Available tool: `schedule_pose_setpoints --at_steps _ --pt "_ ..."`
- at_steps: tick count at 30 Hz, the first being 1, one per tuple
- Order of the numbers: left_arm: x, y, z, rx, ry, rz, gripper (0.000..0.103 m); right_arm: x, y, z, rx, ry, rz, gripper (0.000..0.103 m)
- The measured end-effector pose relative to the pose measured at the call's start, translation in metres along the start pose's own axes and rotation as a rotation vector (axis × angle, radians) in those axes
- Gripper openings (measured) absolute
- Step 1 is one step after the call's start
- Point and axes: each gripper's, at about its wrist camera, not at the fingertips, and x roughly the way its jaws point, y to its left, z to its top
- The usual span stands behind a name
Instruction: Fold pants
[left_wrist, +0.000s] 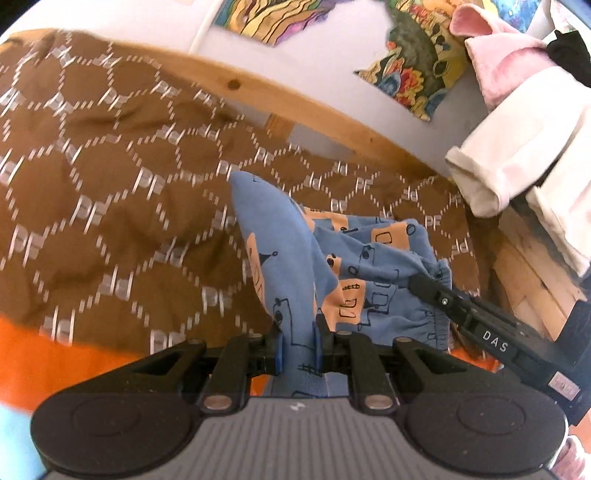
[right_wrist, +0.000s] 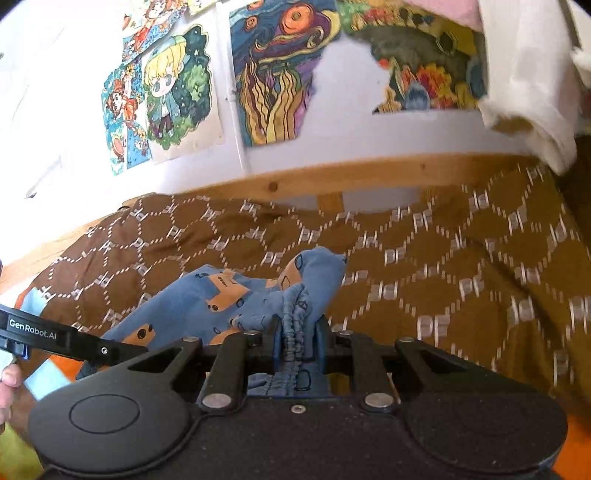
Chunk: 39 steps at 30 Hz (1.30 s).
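Both your tongs, left tongs (left_wrist: 298, 343) and right tongs (right_wrist: 297, 341), clamp the blue pants (left_wrist: 332, 258), bunched above the brown bedspread (left_wrist: 92, 184). No fold shows yet. You've the whole folding left, I'd judge.

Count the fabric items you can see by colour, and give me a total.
Blue with orange print: 1, the pants, clamped in the jaws of the left gripper and the right gripper.
Brown patterned: 1, the bedspread.
Pink: 1, a garment hanging at the upper right.
White: 1, a garment hanging below the pink one.
Total: 4
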Motion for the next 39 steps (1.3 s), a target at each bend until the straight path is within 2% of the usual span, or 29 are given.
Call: schedule_pose_setpoints --at_steps 7,13,23,34,37,39 --pt "0.025 0.007 0.043 0.043 -0.059 0.021 0.016 0.046 -0.010 0.034 -0.071 -0.041 0.007 0.018" --pt "0.042 0.015 0.061 0.080 -0.080 0.041 0.016 0.078 -0.015 0.047 -0.092 -0.045 0.011 0.018" --pt "0.071 0.037 0.053 0.062 -0.026 0.088 0.016 0.112 -0.017 0.029 -0.064 0.022 0.020 0.018" --pt "0.076 0.045 0.045 0.078 -0.005 0.119 0.016 0.125 -0.032 0.016 0.015 0.054 0.021 0.019" --pt "0.077 0.045 0.042 0.084 0.006 0.154 0.017 0.126 -0.035 0.014 0.037 0.061 0.014 0.023" --pt "0.078 0.043 0.041 0.094 0.014 0.186 0.019 0.128 -0.035 0.012 0.046 0.067 0.003 0.031"
